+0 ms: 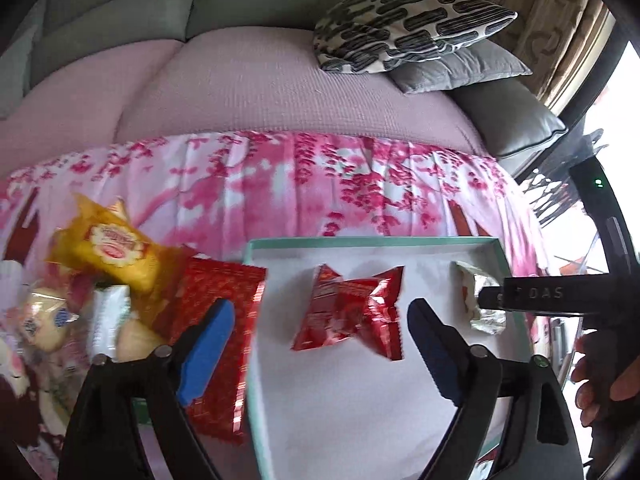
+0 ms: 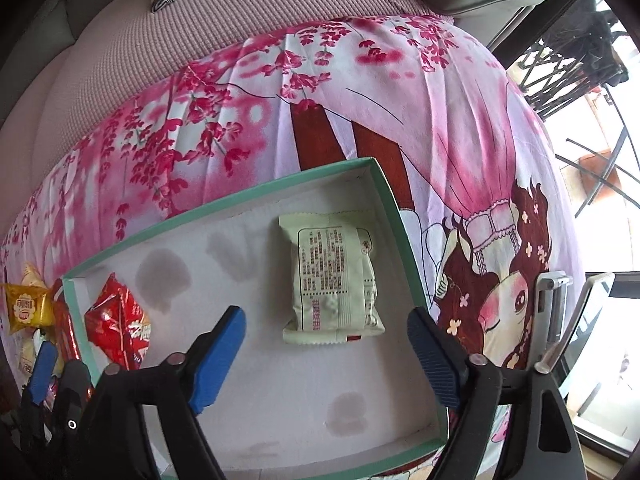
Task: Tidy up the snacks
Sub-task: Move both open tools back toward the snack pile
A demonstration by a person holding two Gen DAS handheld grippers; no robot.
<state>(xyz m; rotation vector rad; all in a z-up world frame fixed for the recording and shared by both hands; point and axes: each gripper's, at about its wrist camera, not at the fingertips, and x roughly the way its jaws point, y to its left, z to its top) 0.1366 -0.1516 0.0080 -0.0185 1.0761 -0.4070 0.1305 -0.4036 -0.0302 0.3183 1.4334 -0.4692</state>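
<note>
A teal-rimmed white box (image 1: 360, 242) lies on a pink floral cloth. In the left wrist view a crinkled red snack packet (image 1: 348, 306) lies on the box floor, and my left gripper (image 1: 320, 318) stands open over it, its pads clear of the packet. A pale packet (image 2: 336, 276) lies flat at the box's right end. Above it my right gripper (image 2: 326, 322) is open, with nothing held. Left of the box a flat red packet (image 1: 216, 280) leans on the rim beside a yellow packet (image 1: 112, 248) and several loose snacks (image 1: 44, 320).
The cloth (image 2: 360, 80) covers a sofa seat with a patterned cushion (image 1: 408, 24) and a grey cushion (image 1: 460, 68) behind. A person's hand (image 1: 600, 380) shows at the lower right. A silver clip (image 2: 554, 312) and a window with a dark metal rack (image 2: 580, 60) are at the right.
</note>
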